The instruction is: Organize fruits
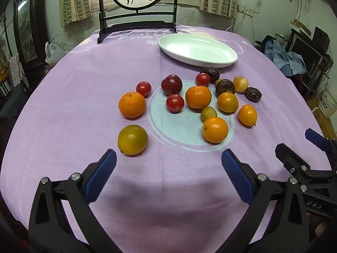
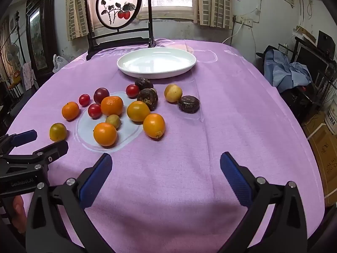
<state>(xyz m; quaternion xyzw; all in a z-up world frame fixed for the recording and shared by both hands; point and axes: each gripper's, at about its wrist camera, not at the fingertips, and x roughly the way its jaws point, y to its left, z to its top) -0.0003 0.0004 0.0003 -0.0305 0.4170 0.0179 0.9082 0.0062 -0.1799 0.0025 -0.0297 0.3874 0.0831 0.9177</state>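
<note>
Both of my hand-held grippers hover low over the near edge of the surface, side by side. I see the left hand-held gripper [image 1: 168, 154] spread wide with nothing between its blue pads, and the right hand-held gripper [image 2: 166, 157] just as wide and just as bare.

Ahead of them the fruits lie loose on the purple cloth [image 1: 84, 84], clustered on and around a pale blue printed circle [image 1: 185, 126]. Nearest my left hand-held gripper sits a yellow-green citrus [image 1: 132, 139], with an orange [image 1: 132, 105] just behind it. An orange fruit [image 1: 215, 129] rests on the circle's near part, a small green fruit [image 1: 208, 113] touching it from behind. Red tomatoes [image 1: 175, 102] and a dark red plum [image 1: 171, 84] lie toward the middle, and wrinkled dark brown fruits [image 2: 188, 104] sit at the far right of the cluster.

Beyond the fruits, a white oval plate [image 2: 130, 68] stands bare, one brown fruit close to its near rim. Behind the plate a round painted screen in a dark frame [image 2: 118, 6] stands at the far edge of the surface.
</note>
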